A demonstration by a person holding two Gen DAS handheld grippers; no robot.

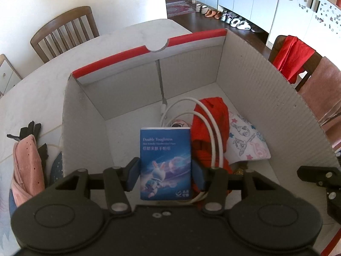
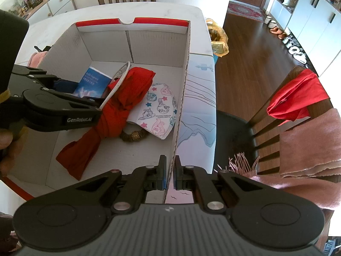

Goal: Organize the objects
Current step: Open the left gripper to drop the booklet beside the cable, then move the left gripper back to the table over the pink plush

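Tissue pack (image 1: 165,164), blue with a rabbit printed on it, is held upright between the jaws of the left gripper (image 1: 165,173), low inside the white cardboard box (image 1: 266,98). The blue pads are pressed on its two long edges, so the jaws are clamped on the pack. In the right wrist view the pack (image 2: 92,83) is seen at about 10 o'clock of the box floor, close to the far wall.

The step in hand is judged to be the setting-down of the pack. It is best lowered until its bottom edge is borne by the floor, and only then released, so that it is not dropped or tipped. At 3 o'clock of the pack, just beside it, a white cable (image 1: 210,132) is looped over a knotted red cloth (image 1: 211,115); the right-hand finger is close to the cable, so a snag on withdrawal should be guarded against. Bare floor at 9 o'clock of the pack is the safer side.

Farther out at 3 o'clock a cartoon-printed mask (image 1: 249,140) is lain, with a brown beaded ring (image 2: 133,136) near it. The right gripper (image 2: 169,175) is shut on the box's near-right wall, by which the box is steadied on the desk (image 1: 42,89).
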